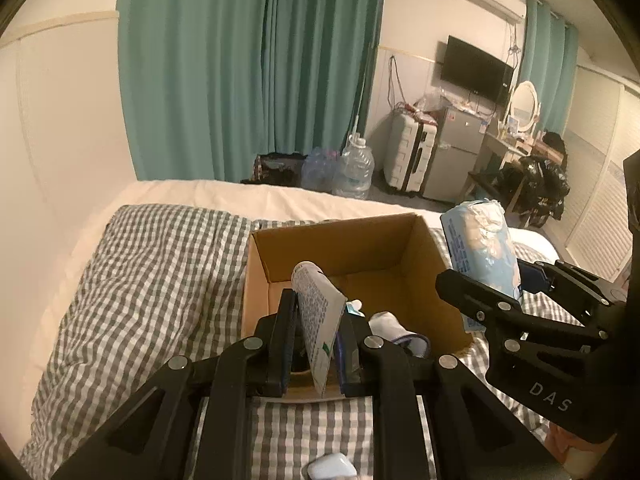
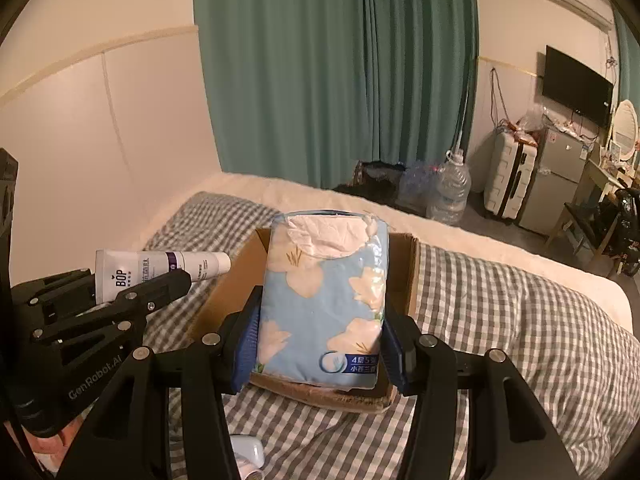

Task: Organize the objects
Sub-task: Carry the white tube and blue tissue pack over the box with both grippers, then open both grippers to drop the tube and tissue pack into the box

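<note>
I have both loads over the open brown cardboard box (image 1: 352, 264): left gripper (image 1: 316, 344) clamps the white toothpaste tube (image 1: 318, 320) above its near edge, while right gripper (image 2: 320, 344) squeezes the blue flowered tissue pack (image 2: 326, 300) upright over its middle.

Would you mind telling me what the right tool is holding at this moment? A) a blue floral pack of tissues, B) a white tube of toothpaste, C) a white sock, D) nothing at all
A: the right tool is clamped on both sides of the blue floral tissue pack, held above the near edge of the cardboard box; the white tube is in the left tool.
</note>
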